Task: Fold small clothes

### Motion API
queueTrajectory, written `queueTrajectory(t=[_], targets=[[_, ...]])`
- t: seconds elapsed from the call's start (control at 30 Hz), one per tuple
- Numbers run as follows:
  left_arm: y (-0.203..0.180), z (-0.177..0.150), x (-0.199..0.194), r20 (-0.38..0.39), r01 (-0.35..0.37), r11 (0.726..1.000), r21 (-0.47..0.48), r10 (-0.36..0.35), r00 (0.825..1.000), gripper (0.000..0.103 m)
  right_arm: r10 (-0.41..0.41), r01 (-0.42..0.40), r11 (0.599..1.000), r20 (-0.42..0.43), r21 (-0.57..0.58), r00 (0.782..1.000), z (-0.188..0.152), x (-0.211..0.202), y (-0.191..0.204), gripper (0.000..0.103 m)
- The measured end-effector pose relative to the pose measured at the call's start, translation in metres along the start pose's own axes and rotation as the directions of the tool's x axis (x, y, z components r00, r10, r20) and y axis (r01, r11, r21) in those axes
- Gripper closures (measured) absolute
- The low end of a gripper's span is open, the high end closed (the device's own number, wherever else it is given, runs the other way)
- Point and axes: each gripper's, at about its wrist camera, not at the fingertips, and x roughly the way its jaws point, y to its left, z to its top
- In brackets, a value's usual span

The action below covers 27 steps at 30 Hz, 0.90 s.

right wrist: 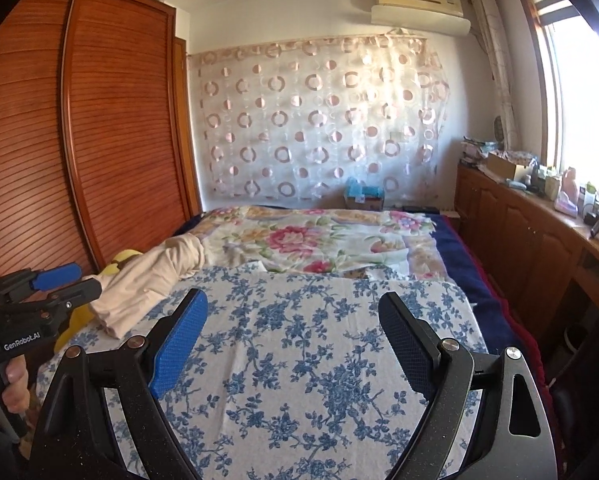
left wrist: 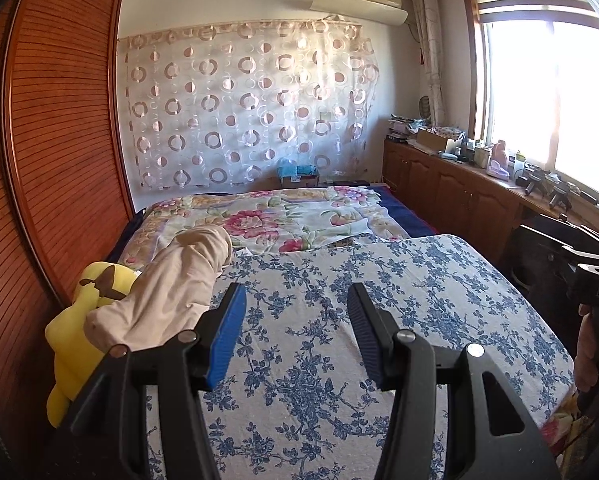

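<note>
A crumpled beige garment [left wrist: 167, 284] lies on the left side of the bed, partly over a yellow plush toy [left wrist: 79, 320]. It also shows in the right wrist view [right wrist: 151, 280]. My left gripper [left wrist: 295, 296] is open and empty above the blue-flowered sheet [left wrist: 339, 320], just right of the garment. My right gripper [right wrist: 291, 300] is open and empty over the same sheet [right wrist: 299, 360]. The left gripper [right wrist: 69, 278] shows at the left of the right wrist view, near the garment's near end.
A wooden slatted wardrobe [left wrist: 59, 120] stands left of the bed. A pink-flowered cover [left wrist: 279, 216] lies farther up the bed. A low wooden cabinet [left wrist: 459, 188] with clutter runs under the window at right. The right gripper's body [left wrist: 591, 276] is at the right edge.
</note>
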Motion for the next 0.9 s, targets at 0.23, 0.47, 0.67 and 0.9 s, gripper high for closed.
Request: queueTrajectory(t=[0.23,0.47,0.67,0.9], targets=[[0.0025,0.0009,-0.0009,0.004,-0.008,1.0,-0.002,0.008,1.0,0.051,-0.009,0.009,1.0,0.001,-0.001,1.0,-0.0033,-0.006,0.0039,0.014],[0.0038,0.0003,-0.0013,0.006,-0.012,1.0,-0.003,0.012,1.0,0.051,-0.009,0.009,1.0,0.0,-0.003,1.0,-0.0032,-0.0062,0.003,0.014],[0.004,0.0002,-0.0014,0.007,-0.012,1.0,-0.004,0.012,1.0,0.051,-0.012,0.012,1.0,0.0,0.0,1.0,-0.0031,-0.0062,0.0038,0.014],[0.0048,0.0006,-0.0017,0.008,-0.012,1.0,-0.004,0.012,1.0,0.051,-0.014,0.014,1.0,0.001,0.0,1.0,-0.0015,-0.007,0.0027,0.014]])
